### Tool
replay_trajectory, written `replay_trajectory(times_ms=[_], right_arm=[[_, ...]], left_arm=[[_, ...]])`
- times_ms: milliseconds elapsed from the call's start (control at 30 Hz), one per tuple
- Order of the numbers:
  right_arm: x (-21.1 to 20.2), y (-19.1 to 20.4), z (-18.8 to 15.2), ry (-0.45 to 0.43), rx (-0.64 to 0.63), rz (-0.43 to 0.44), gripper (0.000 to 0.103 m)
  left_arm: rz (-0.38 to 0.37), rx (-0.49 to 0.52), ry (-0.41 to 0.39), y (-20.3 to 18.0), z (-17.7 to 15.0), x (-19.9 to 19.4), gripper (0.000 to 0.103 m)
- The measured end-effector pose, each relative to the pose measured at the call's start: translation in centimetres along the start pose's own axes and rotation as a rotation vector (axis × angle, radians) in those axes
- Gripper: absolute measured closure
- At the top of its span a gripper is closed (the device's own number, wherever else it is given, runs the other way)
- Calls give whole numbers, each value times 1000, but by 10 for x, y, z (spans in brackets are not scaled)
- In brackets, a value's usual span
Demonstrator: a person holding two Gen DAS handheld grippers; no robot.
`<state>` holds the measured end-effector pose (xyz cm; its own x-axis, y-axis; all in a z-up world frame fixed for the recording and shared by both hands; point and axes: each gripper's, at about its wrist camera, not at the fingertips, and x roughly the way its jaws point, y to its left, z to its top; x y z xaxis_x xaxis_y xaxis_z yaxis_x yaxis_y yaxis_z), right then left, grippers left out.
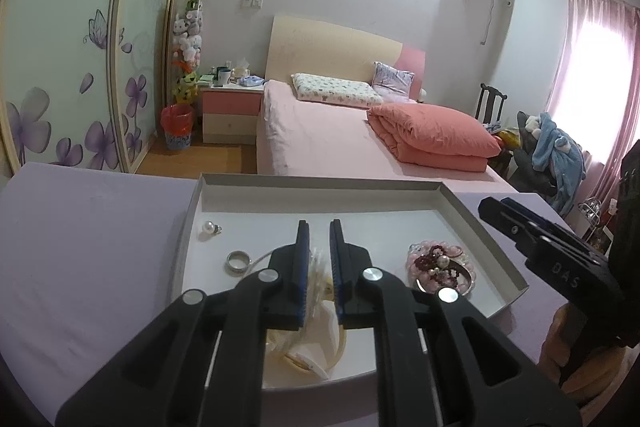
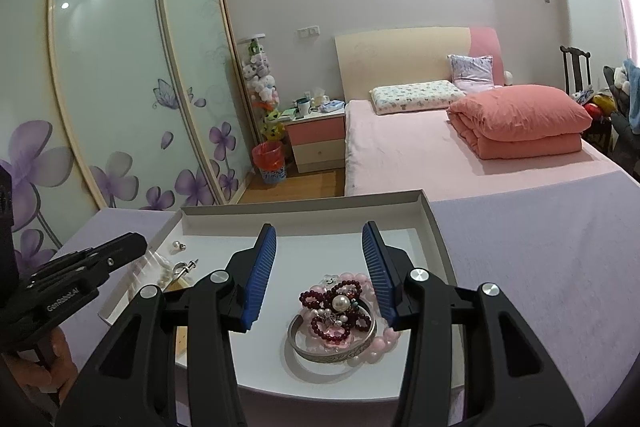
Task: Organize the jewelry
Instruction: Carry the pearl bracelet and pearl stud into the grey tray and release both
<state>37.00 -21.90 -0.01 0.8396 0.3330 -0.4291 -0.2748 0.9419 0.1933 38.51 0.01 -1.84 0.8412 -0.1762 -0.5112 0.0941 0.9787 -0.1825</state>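
A shallow grey-white tray [image 1: 480,223] lies on a lilac-covered table and also shows in the right wrist view [image 2: 434,227]. In it are a pearl earring [image 1: 210,228], a silver ring [image 1: 239,261] and a heap of pink and dark red bead bracelets with a silver bangle [image 2: 336,311]; the heap also shows in the left wrist view [image 1: 438,267]. My left gripper [image 1: 319,259] is nearly shut around a clear plastic bag of pearl jewelry [image 1: 318,269] over the tray's near side. My right gripper [image 2: 320,259] is open, hovering just above the bead heap.
The lilac table [image 2: 540,267] extends right of the tray. Behind it stand a pink bed [image 2: 440,155], a nightstand [image 2: 318,139], a red bin [image 2: 270,159] and flower-printed wardrobe doors [image 2: 120,87]. A chair with clothes [image 1: 552,147] stands by the pink curtain.
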Motion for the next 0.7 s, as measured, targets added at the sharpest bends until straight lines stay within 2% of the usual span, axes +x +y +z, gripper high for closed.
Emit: replay_trajectory(times_ms=[533, 700], right_arm=[[2, 3, -1, 1, -8, 2, 57], [-12, 8, -3, -4, -23, 3, 57]], left_arm=[[21, 6, 8, 0, -2, 2, 87], [20, 0, -8, 1, -2, -17, 86]])
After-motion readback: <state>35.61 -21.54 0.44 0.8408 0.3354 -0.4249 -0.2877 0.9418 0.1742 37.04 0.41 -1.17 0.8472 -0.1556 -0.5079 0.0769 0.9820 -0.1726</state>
